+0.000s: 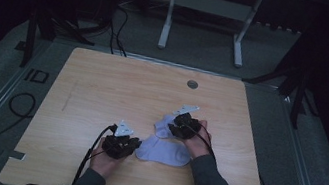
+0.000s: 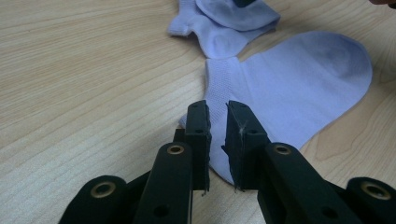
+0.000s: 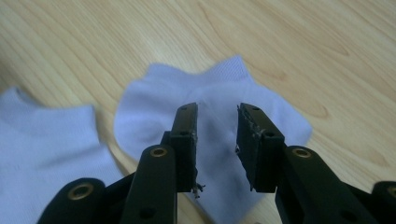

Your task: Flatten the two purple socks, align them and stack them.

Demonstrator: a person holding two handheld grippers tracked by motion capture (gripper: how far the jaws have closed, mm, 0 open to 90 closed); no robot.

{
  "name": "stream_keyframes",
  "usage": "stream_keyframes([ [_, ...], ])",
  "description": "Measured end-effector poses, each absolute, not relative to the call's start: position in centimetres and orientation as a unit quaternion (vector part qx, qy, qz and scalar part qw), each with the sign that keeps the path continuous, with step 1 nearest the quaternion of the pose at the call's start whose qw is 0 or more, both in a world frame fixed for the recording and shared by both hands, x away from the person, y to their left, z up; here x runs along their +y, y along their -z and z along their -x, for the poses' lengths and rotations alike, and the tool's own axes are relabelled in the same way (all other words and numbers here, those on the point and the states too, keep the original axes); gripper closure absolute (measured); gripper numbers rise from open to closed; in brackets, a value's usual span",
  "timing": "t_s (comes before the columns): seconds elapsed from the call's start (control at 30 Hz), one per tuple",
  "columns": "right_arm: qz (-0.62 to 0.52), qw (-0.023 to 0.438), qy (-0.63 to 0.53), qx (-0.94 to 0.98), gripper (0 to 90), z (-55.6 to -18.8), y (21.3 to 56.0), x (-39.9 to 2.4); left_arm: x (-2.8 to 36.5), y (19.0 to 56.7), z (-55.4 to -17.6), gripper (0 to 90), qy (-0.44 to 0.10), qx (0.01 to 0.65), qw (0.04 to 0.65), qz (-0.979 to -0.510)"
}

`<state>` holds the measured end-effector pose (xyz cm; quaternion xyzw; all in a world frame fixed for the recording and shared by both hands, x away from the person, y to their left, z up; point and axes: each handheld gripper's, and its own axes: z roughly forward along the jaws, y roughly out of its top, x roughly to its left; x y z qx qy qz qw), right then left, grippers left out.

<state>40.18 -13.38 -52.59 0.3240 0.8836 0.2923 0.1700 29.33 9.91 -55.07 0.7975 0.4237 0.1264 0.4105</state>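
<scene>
Two pale lavender ankle socks lie on the wooden table [image 1: 101,92]. The nearer sock [image 1: 165,152] [image 2: 299,84] lies flat with its cuff towards my left gripper [image 1: 136,144] [image 2: 217,109]. That gripper's jaws stand a narrow gap apart over the cuff's edge, and the fabric shows flat through the gap. The farther sock [image 1: 163,123] [image 2: 224,23] [image 3: 215,88] is rumpled. My right gripper [image 1: 174,127] [image 3: 217,112] hangs just over it, open, with its jaws wider apart and no fabric pinched. In the right gripper view the nearer sock [image 3: 42,140] lies at the left.
A round grommet hole [image 1: 192,84] sits near the table's far edge. Beyond the table stands a white desk frame [image 1: 205,18]. Cables [image 1: 23,104] trail on the grey floor at the left. Bare wood stretches to the left of and behind the socks.
</scene>
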Motion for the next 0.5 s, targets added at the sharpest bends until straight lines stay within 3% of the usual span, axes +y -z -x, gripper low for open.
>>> stream_keyframes([
  [0.5, -0.377, 0.127, -0.282, 0.873, 68.1, -42.2, 54.3, -11.2, 9.7, 55.1, -29.2, 77.6, -0.129, 0.419, 0.407, -0.801],
])
